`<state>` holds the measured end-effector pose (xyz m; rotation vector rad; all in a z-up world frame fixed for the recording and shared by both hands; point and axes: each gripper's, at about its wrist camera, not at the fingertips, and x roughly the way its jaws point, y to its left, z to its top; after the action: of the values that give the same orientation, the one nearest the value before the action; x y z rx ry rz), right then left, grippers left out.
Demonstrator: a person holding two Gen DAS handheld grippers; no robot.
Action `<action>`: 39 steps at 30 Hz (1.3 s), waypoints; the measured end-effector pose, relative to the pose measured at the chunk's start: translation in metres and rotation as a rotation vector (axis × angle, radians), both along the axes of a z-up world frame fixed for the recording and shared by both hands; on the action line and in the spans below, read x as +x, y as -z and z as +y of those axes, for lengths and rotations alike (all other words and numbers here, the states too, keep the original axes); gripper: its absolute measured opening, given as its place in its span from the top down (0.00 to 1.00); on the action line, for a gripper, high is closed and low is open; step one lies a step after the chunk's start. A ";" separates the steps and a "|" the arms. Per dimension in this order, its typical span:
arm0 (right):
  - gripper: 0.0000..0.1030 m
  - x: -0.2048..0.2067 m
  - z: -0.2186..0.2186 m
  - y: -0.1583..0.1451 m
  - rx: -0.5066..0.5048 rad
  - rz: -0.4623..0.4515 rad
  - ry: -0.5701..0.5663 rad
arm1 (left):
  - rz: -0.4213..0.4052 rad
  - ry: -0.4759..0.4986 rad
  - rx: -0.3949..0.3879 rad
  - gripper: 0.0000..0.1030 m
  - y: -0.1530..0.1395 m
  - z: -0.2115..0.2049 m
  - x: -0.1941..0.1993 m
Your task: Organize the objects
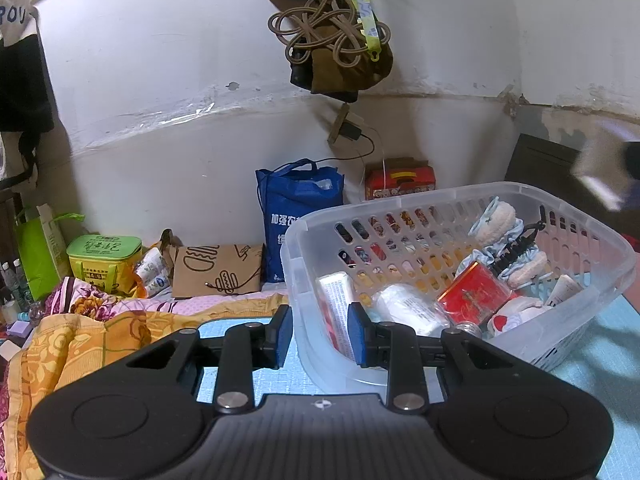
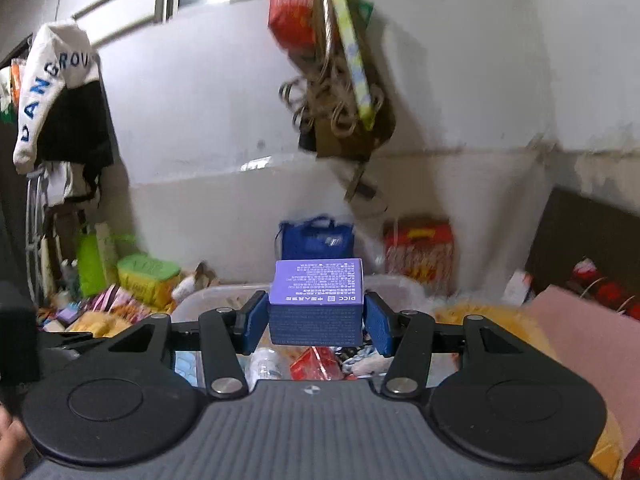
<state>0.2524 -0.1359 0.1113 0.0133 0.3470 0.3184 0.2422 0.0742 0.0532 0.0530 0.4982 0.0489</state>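
"PICC" on purple box [image 2: 316, 288]; "DANGROU" on white hanging garment [image 2: 48, 80]; blue bag [image 1: 298, 216] characters unreadable.

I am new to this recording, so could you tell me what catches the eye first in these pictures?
The purple box clamped in the right gripper, above the clutter, stands out first. Next is the clear plastic basket full of small items, its near corner wall between the left gripper's blue pads. A knotted cord bundle hangs on the wall behind.

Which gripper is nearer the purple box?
Right. The right gripper clamps the purple box between its pads, above the basket. The left gripper grips the basket's rim, apart from the box.
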 end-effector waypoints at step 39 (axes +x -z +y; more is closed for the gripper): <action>0.00 -0.034 -0.062 0.073 -0.026 0.045 0.040 | 0.003 -0.006 -0.004 0.67 0.000 0.000 0.000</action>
<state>0.2179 -0.1977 0.0382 0.0018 0.3953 0.2746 0.2420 0.0743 0.0536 0.0477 0.5019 0.0535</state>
